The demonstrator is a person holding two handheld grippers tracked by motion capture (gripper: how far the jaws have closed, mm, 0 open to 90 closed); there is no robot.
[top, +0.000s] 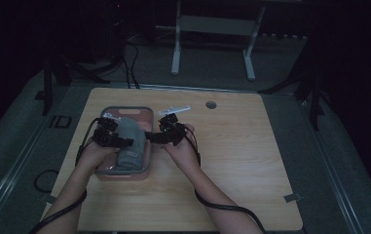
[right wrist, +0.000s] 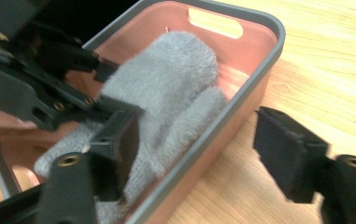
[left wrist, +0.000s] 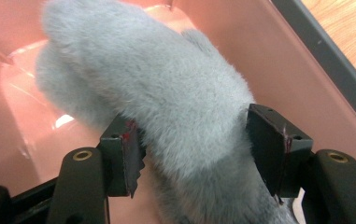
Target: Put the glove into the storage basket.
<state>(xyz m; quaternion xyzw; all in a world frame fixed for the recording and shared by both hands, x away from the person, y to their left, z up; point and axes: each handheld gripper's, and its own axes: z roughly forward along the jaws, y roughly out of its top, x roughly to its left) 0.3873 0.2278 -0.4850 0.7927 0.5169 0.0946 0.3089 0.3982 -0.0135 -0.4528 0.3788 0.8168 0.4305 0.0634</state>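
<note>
Fluffy grey mitten (left wrist: pixel 166 107) in smooth pink rect. tub (right wrist: pixel 241 93), L tongs (left wrist: pixel 192 154) & R tongs (right wrist: pixel 199 154) both released

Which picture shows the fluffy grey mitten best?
The right gripper view: the grey mitten lies whole in the pink tub, thumb and all. The left gripper view shows its fur up close between the tongs but cuts off its ends. The high view shows it small and dim.

Fluffy grey mitten (left wrist: pixel 166 93), pink bin (right wrist: pixel 241 93) grey-rimmed, seemingly light-wood table (top: pixel 236 146)
</note>
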